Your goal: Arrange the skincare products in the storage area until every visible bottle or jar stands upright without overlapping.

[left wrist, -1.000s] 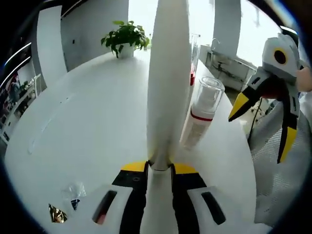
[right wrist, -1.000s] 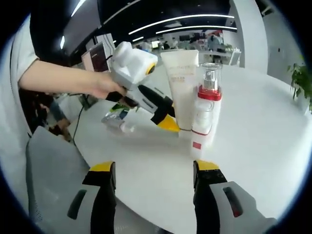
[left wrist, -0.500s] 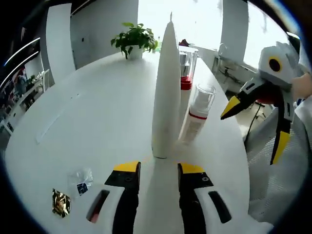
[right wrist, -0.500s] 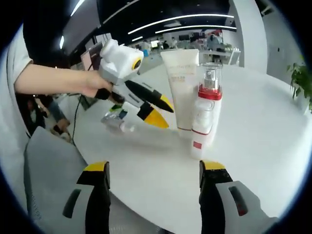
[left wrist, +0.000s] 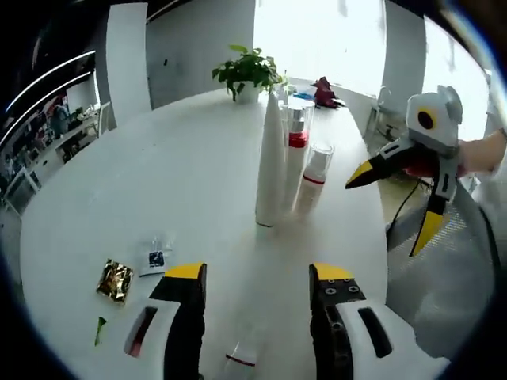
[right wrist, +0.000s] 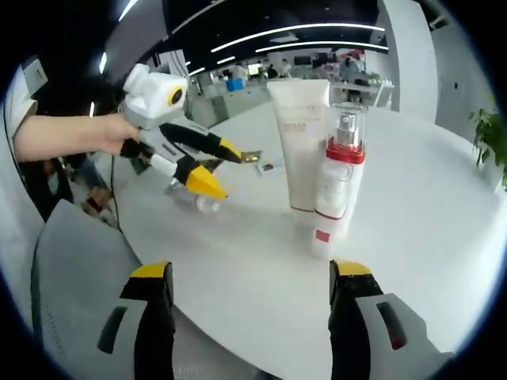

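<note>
A tall white tube (left wrist: 270, 162) stands upright on its cap on the round white table (left wrist: 119, 182). Close on its right stand a pump bottle with a red collar (left wrist: 296, 150) and a shorter clear-capped bottle (left wrist: 312, 180). My left gripper (left wrist: 257, 273) is open, a good way back from the tube, with nothing between its jaws. A small clear bottle (left wrist: 242, 356) lies on its side low between them. In the right gripper view the tube (right wrist: 301, 150), the pump bottle (right wrist: 342, 158) and the left gripper (right wrist: 230, 174) show. My right gripper (right wrist: 251, 273) is open and holds nothing.
A gold sachet (left wrist: 116, 279) and a small packet (left wrist: 155, 259) lie on the table's near left. A potted plant (left wrist: 249, 67) stands at the far edge. The right gripper (left wrist: 381, 218) hovers off the table's right edge, over a grey chair (left wrist: 444, 285).
My left gripper has let go of the white tube and drawn back, its jaws spread wide. The tube stays standing by the two bottles. The right gripper has barely moved.
</note>
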`<state>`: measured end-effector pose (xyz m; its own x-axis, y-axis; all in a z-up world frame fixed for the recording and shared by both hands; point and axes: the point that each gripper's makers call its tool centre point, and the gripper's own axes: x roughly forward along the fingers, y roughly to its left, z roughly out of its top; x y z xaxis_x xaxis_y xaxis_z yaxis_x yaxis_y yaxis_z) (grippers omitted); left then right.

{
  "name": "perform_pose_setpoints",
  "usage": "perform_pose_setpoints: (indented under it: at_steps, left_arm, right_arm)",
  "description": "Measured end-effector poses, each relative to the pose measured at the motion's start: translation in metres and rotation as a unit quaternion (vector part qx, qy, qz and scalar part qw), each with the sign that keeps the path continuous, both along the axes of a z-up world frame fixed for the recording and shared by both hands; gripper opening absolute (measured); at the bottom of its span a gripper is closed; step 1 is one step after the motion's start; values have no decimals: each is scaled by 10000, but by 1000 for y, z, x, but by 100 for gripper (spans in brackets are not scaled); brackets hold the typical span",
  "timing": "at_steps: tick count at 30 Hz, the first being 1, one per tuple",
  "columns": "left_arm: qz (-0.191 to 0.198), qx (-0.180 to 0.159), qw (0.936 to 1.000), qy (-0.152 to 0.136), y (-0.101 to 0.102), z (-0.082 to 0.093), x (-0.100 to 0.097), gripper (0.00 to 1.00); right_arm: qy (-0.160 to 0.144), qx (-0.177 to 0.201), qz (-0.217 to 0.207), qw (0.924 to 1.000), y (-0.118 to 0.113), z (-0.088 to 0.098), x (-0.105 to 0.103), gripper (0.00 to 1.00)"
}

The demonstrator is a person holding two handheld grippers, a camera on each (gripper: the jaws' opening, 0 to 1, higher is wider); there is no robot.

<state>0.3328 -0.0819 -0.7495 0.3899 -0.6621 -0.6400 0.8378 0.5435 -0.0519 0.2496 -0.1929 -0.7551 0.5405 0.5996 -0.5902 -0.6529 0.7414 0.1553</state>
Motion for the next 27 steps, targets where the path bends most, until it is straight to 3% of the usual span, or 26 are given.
perform_pose_setpoints:
  at_steps: [15,19,27]
  left_arm:
    - [1071,-359,9936,54,56,10,-45,74]
    - [1448,-199,9890,227,74,5,-58,82]
    - [1945,-161,9806,187,107,7,-82,89]
  right_arm:
    - [-115,-87,216,9997,7,2,-3,83]
    - [-177,-200,268,9993,8,1,-3,82]
    - [-231,-368,403,9982,9,0,-5,83]
